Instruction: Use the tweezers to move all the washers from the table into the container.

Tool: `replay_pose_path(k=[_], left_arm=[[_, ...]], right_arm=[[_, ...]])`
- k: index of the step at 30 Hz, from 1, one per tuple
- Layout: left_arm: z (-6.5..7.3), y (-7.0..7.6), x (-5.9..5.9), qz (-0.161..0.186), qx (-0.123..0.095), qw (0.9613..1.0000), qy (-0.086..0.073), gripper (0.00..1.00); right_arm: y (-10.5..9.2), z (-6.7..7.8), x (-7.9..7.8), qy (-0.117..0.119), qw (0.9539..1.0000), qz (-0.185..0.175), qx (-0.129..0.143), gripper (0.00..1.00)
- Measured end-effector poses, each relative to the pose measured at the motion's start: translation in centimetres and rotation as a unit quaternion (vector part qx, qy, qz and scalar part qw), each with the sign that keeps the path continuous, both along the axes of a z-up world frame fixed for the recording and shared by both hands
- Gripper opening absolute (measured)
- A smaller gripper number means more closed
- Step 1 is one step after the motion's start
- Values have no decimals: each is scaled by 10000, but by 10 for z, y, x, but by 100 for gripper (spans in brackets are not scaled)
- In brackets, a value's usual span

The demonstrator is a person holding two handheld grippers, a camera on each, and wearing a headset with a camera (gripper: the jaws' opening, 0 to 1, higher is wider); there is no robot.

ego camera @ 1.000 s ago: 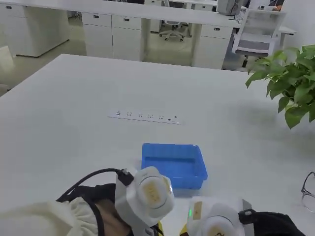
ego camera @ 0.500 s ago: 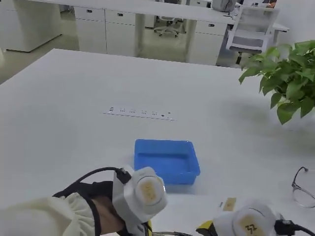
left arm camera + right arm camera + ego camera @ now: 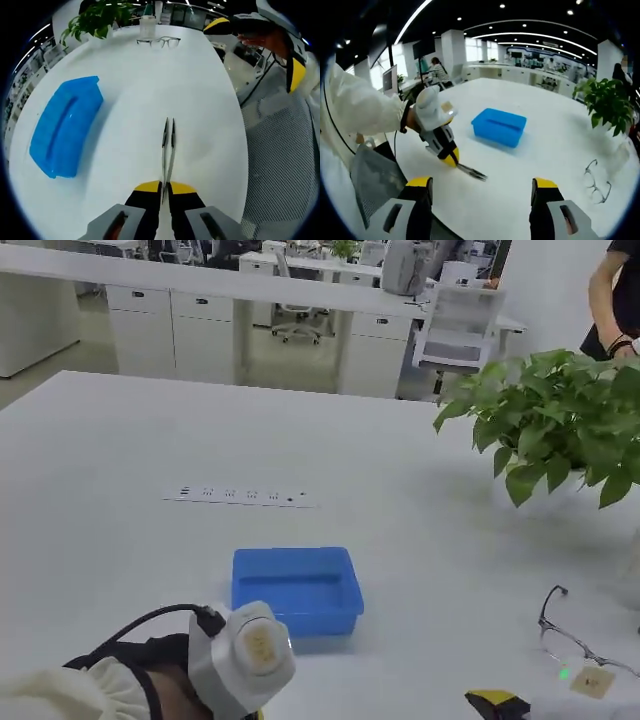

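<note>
The tweezers (image 3: 168, 145) are clamped at their butt end between the jaws of the left gripper (image 3: 165, 189). Their two thin arms are seen lying almost together, pointed out low over the bare white table (image 3: 205, 95). The right gripper (image 3: 481, 195) is held near the table's edge with its jaws spread wide and nothing between them. The blue container (image 3: 64, 126) stands off to one side of the tweezers' line, near but apart, open side up and, as far as can be judged, with nothing in it. Where the washers lie cannot be told (small flat rings on a pale top are easily lost at this size), so the step in hand is judged to be the search and approach for a first washer, with the task scarcely begun. It is done well if the squeeze is eased so that the tips part a little, the tips are brought down steeply onto a washer's rim rather than flat, and they are then closed gently, since too hard a pinch may be expected to flick a thin washer away. The tweezers should be held square in the jaws, as any twist there would be magnified at the tips. The glasses (image 3: 159, 43) lie well apart and need not be disturbed.
</note>
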State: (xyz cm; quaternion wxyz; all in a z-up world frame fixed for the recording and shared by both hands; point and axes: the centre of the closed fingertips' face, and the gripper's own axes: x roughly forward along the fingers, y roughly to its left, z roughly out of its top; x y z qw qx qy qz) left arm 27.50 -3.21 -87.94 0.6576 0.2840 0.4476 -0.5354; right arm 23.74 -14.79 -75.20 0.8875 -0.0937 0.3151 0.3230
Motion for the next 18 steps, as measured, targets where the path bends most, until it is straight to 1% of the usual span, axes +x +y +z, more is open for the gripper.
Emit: replay_pose_path(k=[1,2,5,6,7,8,9,10,12,13,14,15,16,17,18], left_arm=[[0,0,-1,32,-17,10000,39,6],[1,-1,-3,80,-32,9999,70,9],[1,2,-4,184,-26,9998,-20,15],[2,3,-4,268,-45,9996,-28,18],[2,6,-3,439,-38,9990,-37,20],[2,9,-4,471,-27,9989,-56,24],[2,13,-4,578,4,9983,-124,28],[3,16,-5,638,-5,9978,-153,33],[6,23,-7,1037,-87,9945,-116,42],[8,27,-9,1175,-108,9930,-71,46],[11,30,-11,1367,-199,9904,-13,50],[15,31,-11,1469,-332,9886,-34,51],[22,31,-12,1562,-516,9863,-71,51],[26,33,-13,1648,-573,9846,-81,53],[32,37,-16,1793,-625,9818,-103,55]], right_arm=[[-4,1,0,-13,10000,-58,31,81],[-9,5,1,-64,9997,-214,107,82],[-19,14,3,-153,9977,-532,398,86],[-21,17,3,-139,9969,-608,472,87],[-23,20,3,-128,9957,-700,595,88],[-25,22,4,-161,9948,-760,660,90],[-28,24,5,-198,9936,-860,699,92],[-29,26,5,-222,9932,-893,715,93],[-31,27,5,-253,9926,-925,739,94],[-31,28,5,-265,9925,-939,741,94],[-32,27,5,-276,9922,-968,739,96],[-32,27,4,-289,9921,-975,735,96],[-32,27,3,-304,9921,-971,734,96],[-32,27,3,-301,9921,-969,731,96],[-32,26,2,-295,9922,-972,723,97]])
